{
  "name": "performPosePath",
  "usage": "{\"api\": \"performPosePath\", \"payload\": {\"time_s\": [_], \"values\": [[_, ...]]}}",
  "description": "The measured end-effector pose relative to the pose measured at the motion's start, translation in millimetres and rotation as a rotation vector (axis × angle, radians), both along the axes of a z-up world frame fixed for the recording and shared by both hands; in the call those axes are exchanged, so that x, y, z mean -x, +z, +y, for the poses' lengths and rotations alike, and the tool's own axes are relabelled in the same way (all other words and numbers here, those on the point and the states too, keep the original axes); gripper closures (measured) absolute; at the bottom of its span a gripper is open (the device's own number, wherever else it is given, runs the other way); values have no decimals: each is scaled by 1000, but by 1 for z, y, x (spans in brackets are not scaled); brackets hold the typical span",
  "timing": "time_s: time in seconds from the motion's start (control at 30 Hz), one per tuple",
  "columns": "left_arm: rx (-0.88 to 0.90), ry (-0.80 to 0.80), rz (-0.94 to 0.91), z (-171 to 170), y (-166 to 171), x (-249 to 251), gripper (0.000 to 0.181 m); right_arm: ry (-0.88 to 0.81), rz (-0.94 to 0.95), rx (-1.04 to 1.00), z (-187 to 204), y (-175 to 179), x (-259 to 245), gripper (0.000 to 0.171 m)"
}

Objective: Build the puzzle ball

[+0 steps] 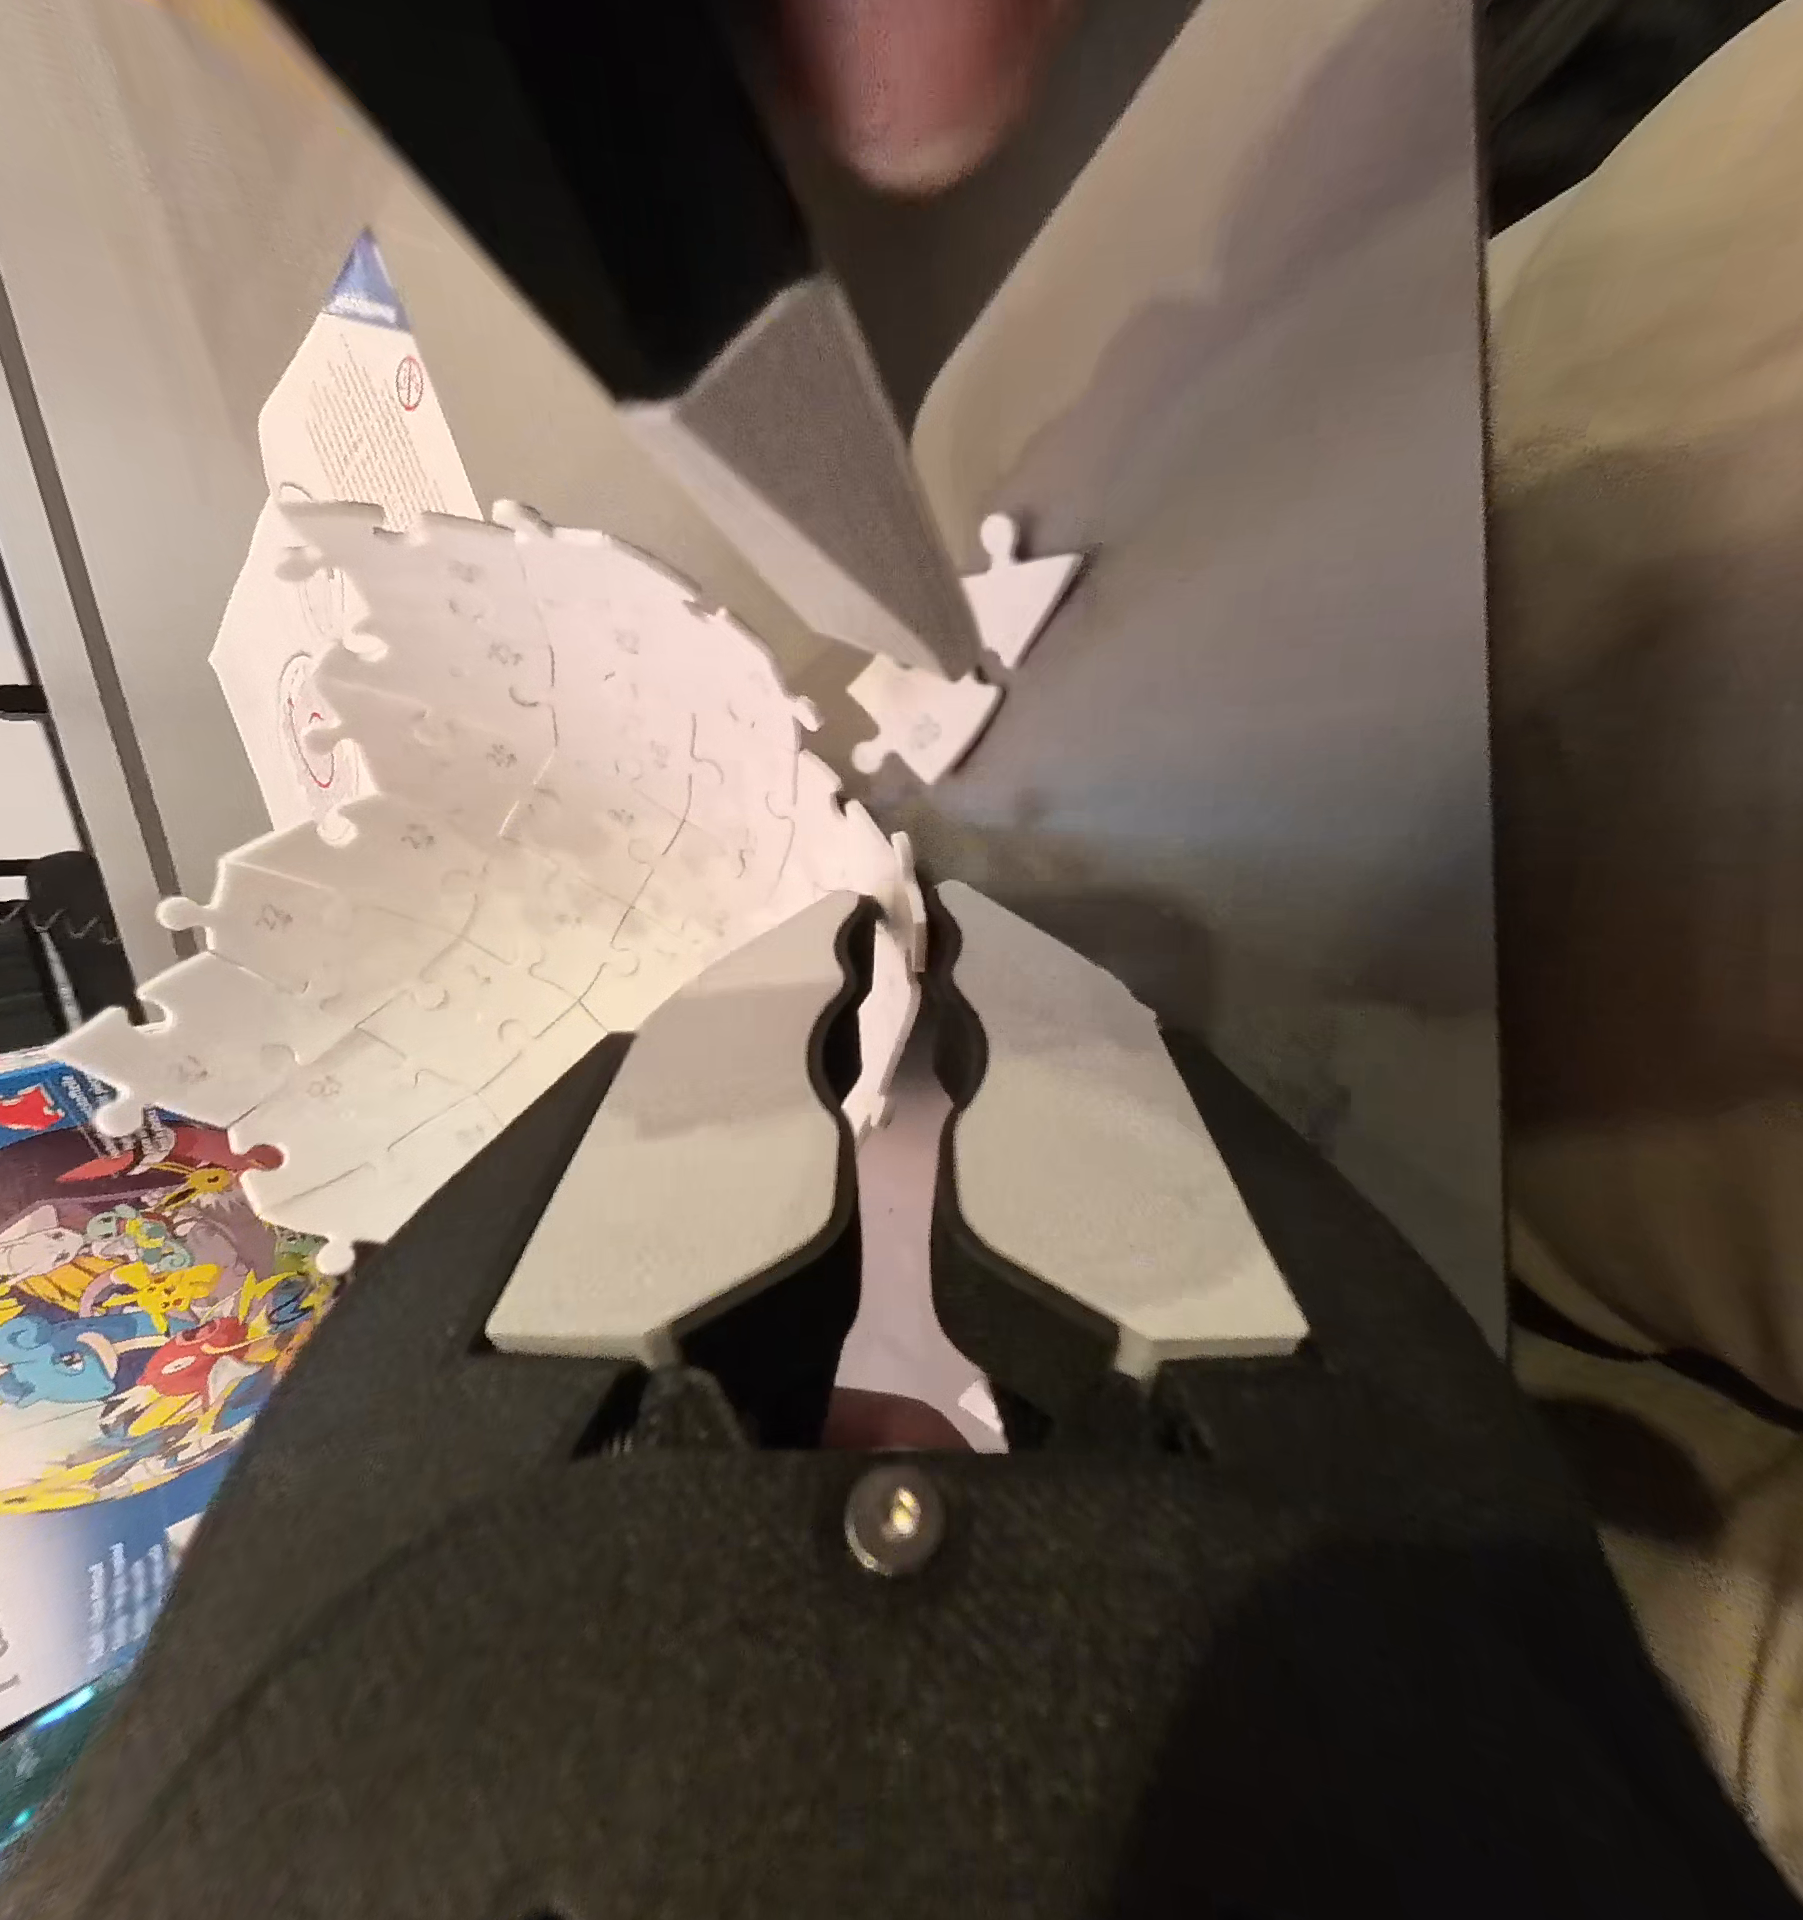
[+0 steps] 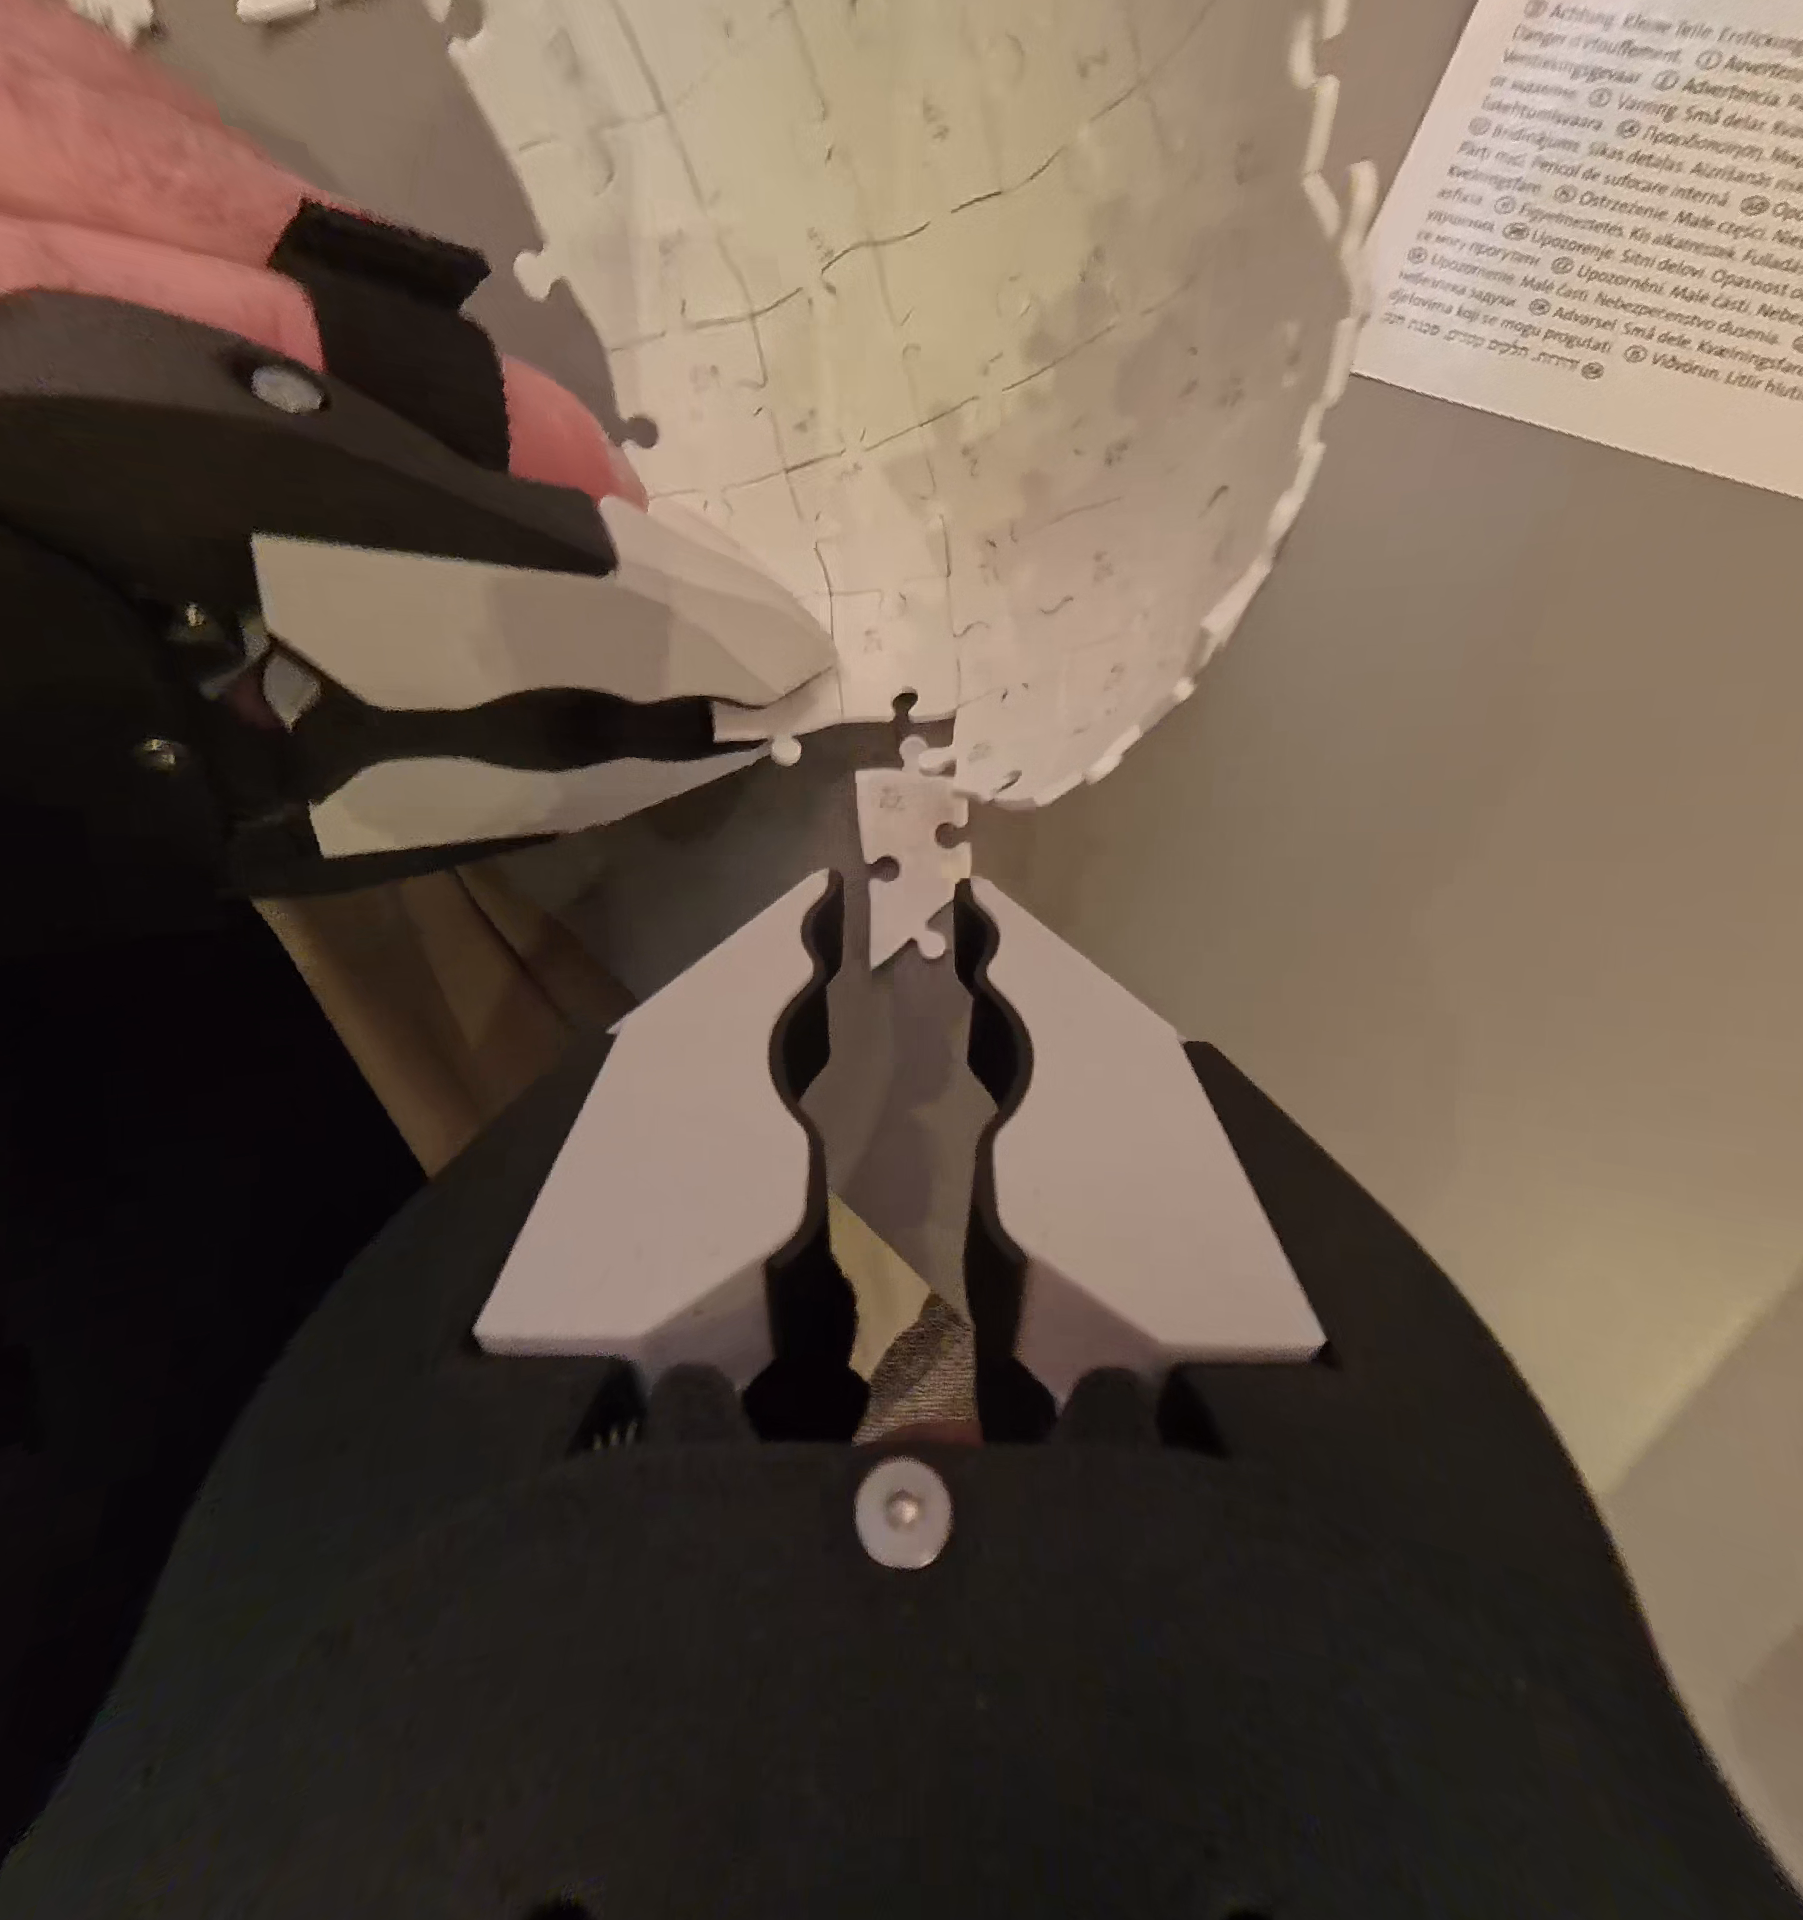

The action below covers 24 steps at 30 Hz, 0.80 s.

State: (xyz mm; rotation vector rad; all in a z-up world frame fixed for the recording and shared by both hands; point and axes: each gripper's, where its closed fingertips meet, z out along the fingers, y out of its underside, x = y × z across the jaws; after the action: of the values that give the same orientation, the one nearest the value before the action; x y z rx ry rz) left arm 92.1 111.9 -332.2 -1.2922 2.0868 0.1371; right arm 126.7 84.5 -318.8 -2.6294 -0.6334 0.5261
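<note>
In the left wrist view, the left gripper [image 1: 902,914] is pressed together on the rim of the half-built puzzle ball [image 1: 523,831], a white curved shell spreading to the left. Beyond it, the right gripper [image 1: 964,649] pinches a loose puzzle piece [image 1: 1022,592] close to the shell's edge. Only this view shows the colourful puzzle box [image 1: 76,1257] at near left.

In the right wrist view, the right gripper [image 2: 902,904] pinches the puzzle piece [image 2: 912,862] just below the shell [image 2: 928,312], over the grey bench [image 2: 1396,935]. A printed leaflet [image 2: 1624,208] lies at far right.
</note>
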Motion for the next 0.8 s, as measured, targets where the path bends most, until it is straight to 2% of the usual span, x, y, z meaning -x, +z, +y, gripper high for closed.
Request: {"api": "performPosePath", "payload": {"time_s": [0.07, 0.17, 0.3, 0.37, 0.47, 0.8], "values": [[-12, -9, 7, 0, 0, 0, 173, 53, -15, -54, -4, 3, 4, 153], [-19, -23, 22, 0, 0, 0, 173, 122, -21, -137, -8, 12, 12, 163], [-36, -36, 35, 1, 0, -1, 173, 155, -59, -303, 10, 33, 15, 171], [-42, -40, 39, 1, 0, -2, 173, 163, -115, -342, 20, 31, 14, 171], [-49, -47, 41, 2, 0, -3, 173, 177, -231, -344, 29, 17, 6, 171], [-73, -76, 53, 1, 0, -6, 174, 193, -245, -321, 28, 7, -4, 171]]}}
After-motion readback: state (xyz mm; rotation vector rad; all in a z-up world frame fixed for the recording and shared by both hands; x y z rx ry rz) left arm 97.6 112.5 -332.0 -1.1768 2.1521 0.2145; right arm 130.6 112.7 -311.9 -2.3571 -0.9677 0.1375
